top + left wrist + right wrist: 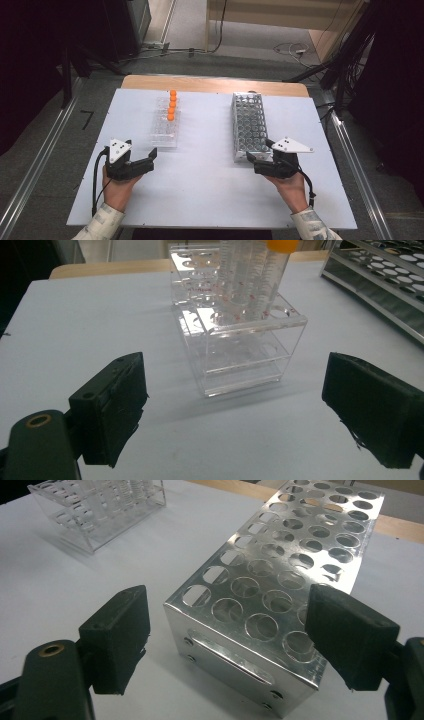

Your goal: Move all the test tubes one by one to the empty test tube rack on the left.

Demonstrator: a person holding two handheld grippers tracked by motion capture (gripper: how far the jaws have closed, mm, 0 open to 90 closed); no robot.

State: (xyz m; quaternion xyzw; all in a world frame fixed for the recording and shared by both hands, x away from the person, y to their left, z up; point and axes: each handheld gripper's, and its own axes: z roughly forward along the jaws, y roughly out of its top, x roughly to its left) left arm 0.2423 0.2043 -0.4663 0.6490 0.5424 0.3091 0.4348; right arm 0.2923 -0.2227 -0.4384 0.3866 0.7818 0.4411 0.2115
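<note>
Between my right gripper's [227, 635] spread jaws I saw the shiny perforated metal rack [280, 587], while my left gripper [235, 405] gaped before the clear rack [240, 340].

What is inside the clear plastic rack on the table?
The clear rack holds four tubes with orange caps, standing upright in one row at its far end. The near holes are empty. Whether the tubes hold any liquid cannot be told.

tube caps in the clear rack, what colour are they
Orange; the tube caps show best in the high view, in a row in the clear rack.
</note>
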